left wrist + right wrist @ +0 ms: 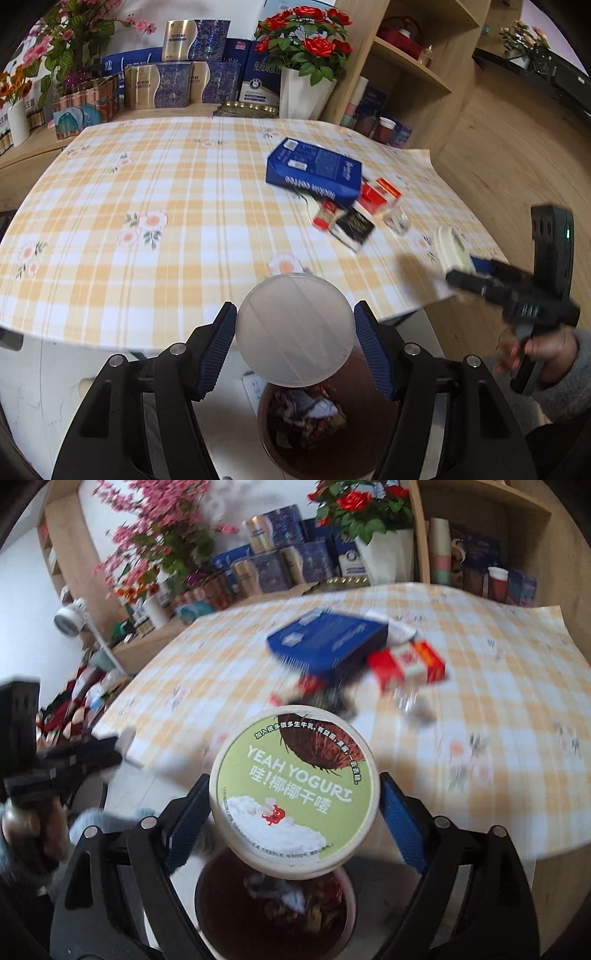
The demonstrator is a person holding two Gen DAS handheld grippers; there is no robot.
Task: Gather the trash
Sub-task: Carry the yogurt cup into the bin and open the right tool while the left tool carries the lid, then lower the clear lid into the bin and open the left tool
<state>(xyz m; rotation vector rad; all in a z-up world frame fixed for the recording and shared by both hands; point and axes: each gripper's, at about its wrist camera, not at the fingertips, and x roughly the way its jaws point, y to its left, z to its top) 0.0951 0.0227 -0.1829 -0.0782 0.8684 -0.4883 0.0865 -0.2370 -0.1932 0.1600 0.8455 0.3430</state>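
Setting: checked yellow tablecloth [147,192] on a table, backed by shelving, boxed goods and artificial flowers.
Bin: brown waste bin [369,435] on the floor at the table's near edge, already holding crumpled scraps; its rim is cut off by the bottom of both views.
Left gripper [295,332]: jaws part-closed on a translucent plastic lid [295,328], pads pressing its two opposite edges, disc face toward the camera.
Right gripper [293,805]: jaws wide, clasping a yogurt tub [295,794] by its sides (green "YEAH YOGURT" lid facing the camera); the right-hand pad appears to stand slightly off the rim, so firmness of grip is uncertain.
Key relation: both held items sit just above and slightly table-side of the bin's mouth; judged, a short carry toward the camera puts either over the opening. Neither hand is clearly nearer.
Remaining trash: blue carton [314,171], red packets [380,194] and a dark sachet [352,225] clustered at the table's right part, well apart from both grippers.
Hard to make out: right view is motion-blurred; a small clear item beside the red packets cannot be identified. Bin depth is hidden.
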